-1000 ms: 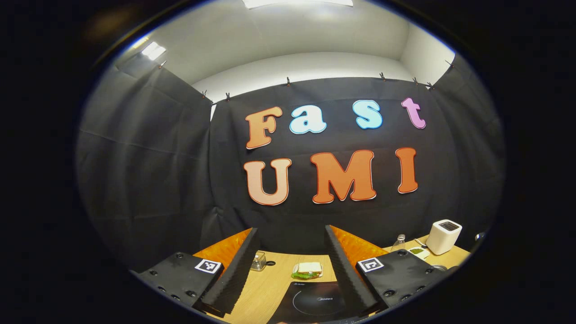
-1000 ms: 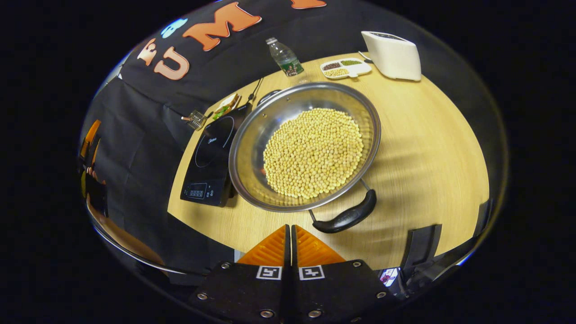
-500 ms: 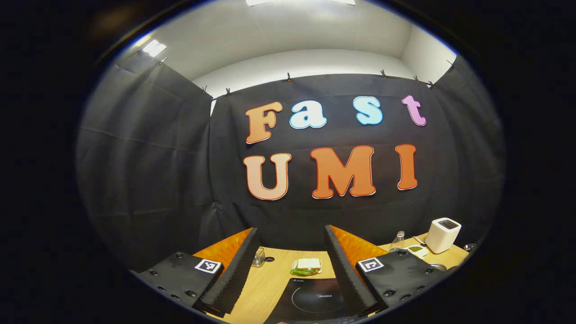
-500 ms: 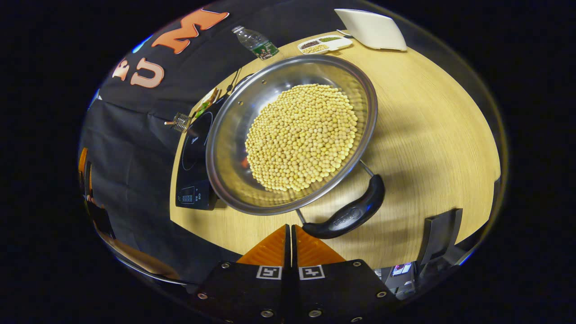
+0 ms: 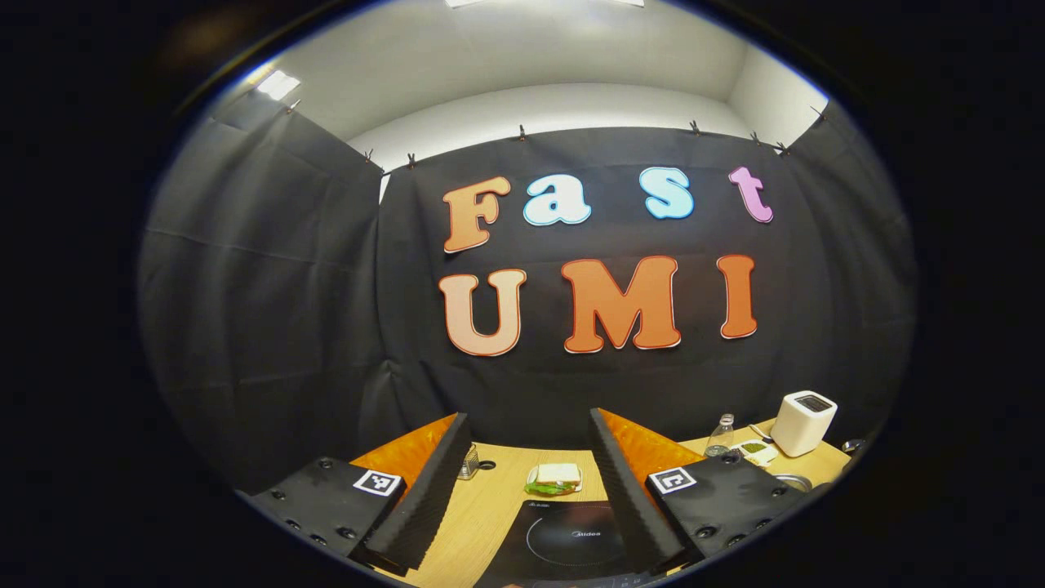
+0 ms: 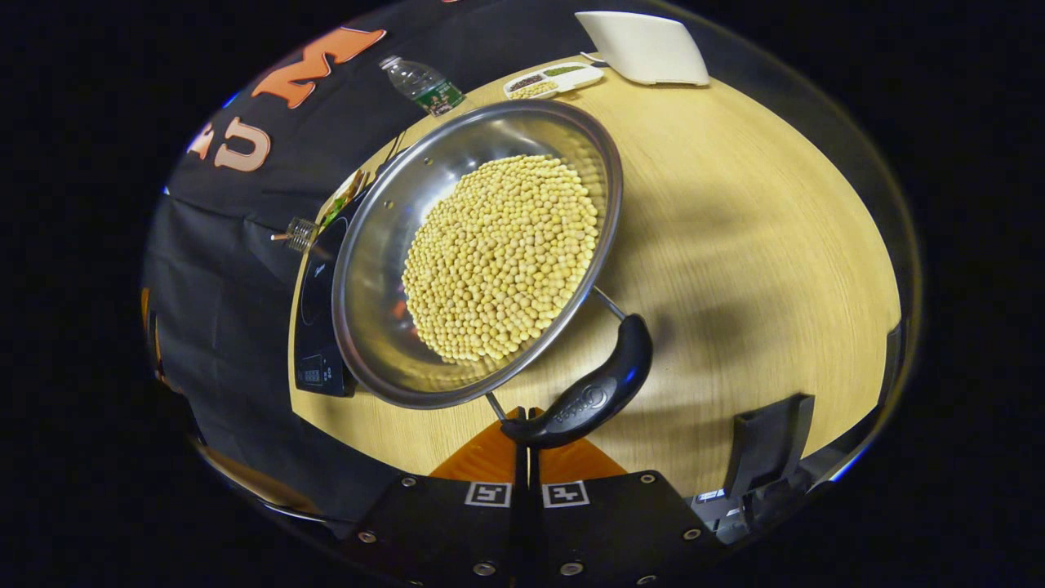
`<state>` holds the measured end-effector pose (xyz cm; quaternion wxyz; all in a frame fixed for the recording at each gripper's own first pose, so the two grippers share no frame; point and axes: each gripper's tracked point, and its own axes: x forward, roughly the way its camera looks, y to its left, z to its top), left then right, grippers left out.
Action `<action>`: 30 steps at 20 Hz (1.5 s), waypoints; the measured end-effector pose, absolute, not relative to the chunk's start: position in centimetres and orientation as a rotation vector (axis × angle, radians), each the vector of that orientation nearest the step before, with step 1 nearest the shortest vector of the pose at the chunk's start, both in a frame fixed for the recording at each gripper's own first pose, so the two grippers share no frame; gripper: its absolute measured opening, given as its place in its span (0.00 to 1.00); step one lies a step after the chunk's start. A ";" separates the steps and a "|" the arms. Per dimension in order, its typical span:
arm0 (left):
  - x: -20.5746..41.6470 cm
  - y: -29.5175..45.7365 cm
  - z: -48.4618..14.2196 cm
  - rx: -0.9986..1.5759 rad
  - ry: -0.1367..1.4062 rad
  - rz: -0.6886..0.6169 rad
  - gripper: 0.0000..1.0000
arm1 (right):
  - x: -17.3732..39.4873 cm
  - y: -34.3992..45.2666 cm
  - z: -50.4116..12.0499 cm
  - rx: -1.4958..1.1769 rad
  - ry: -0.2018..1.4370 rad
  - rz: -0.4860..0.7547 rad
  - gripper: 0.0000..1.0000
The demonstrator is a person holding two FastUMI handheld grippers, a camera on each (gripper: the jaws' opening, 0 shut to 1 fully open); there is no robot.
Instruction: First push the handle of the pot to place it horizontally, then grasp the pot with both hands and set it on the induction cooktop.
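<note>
A steel pot [image 6: 371,278] full of yellow soybeans [image 6: 502,253] sits on the wooden table [image 6: 735,245], its left rim overlapping the black induction cooktop [image 6: 314,298]. Its black handle [image 6: 592,396] points toward me at the lower right. My right gripper [image 6: 523,420] is shut, and the handle's near end lies across its tips. My left gripper [image 5: 527,416] is open and held above the table's left side. The cooktop [image 5: 571,543] lies below and between the left fingers [image 5: 424,498].
At the table's far edge stand a water bottle [image 6: 420,82], a divided snack tray [image 6: 555,77] and a white box appliance [image 6: 641,47]. A sandwich [image 5: 555,478] and a small glass [image 5: 468,464] lie behind the cooktop. A black stand [image 6: 767,445] sits at the near right edge.
My right gripper has moved forward until its tips meet the near end of the pot handle. The pot has slid left in its view. The left gripper has barely shifted.
</note>
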<state>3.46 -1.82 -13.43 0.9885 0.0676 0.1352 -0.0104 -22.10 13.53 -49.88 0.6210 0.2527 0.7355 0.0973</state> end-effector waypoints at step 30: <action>6.0 -3.6 -18.1 0.127 0.334 -0.054 0.95 | -13.0 5.5 -56.2 0.502 1.617 0.001 0.00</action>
